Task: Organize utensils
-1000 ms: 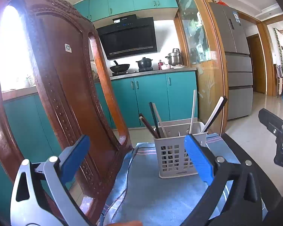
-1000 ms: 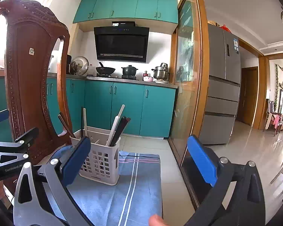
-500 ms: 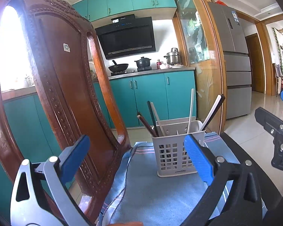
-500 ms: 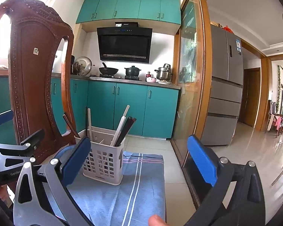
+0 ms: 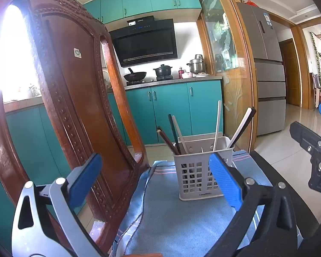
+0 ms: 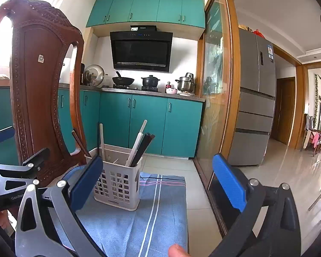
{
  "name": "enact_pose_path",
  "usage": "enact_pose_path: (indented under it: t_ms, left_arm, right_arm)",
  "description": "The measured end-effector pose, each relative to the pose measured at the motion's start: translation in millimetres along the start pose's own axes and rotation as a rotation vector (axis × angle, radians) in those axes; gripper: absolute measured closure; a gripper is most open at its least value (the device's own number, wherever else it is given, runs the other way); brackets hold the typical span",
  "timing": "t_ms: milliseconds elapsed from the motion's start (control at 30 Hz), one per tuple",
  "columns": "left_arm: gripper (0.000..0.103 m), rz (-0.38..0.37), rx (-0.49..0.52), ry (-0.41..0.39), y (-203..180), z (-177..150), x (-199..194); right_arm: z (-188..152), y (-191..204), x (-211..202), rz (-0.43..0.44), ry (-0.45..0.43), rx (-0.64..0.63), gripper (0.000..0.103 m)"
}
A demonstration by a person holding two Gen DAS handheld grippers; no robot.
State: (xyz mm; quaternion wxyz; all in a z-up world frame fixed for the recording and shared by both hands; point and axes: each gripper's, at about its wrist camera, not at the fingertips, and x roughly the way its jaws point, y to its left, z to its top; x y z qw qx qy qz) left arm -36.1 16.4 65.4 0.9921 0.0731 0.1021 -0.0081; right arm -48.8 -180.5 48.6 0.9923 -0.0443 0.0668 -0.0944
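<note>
Left claw (image 5: 154, 181) and right claw (image 6: 158, 181) agape, empty

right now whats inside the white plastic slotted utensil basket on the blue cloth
The white plastic slotted utensil basket holds several white chopsticks and dark chopsticks, standing tilted, tops above the rim. The basket wall mostly covers their lower ends and the floor inside.

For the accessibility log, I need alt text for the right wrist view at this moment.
The open right gripper hovers, holding nothing, before a white slotted utensil basket of upright chopsticks on a blue striped cloth. A carved wooden chair stands left, with the left gripper at the left edge and teal kitchen cabinets behind.
</note>
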Motion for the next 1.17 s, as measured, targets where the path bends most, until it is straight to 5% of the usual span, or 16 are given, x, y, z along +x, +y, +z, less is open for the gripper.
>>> enact_pose_path:
  t_ms: [1033, 1167]
  left_arm:
    - [0.003, -0.006, -0.006, 0.029, -12.1, -3.3, -0.2]
    - [0.003, -0.04, -0.021, 0.086, -15.4, -8.1, 7.0]
  right_arm:
    - [-3.4, -1.1, -0.1, 0.005, 0.007, 0.002, 0.003]
    - [-11.4, -5.2, 21.3, -0.013, 0.104, 0.008, 0.003]
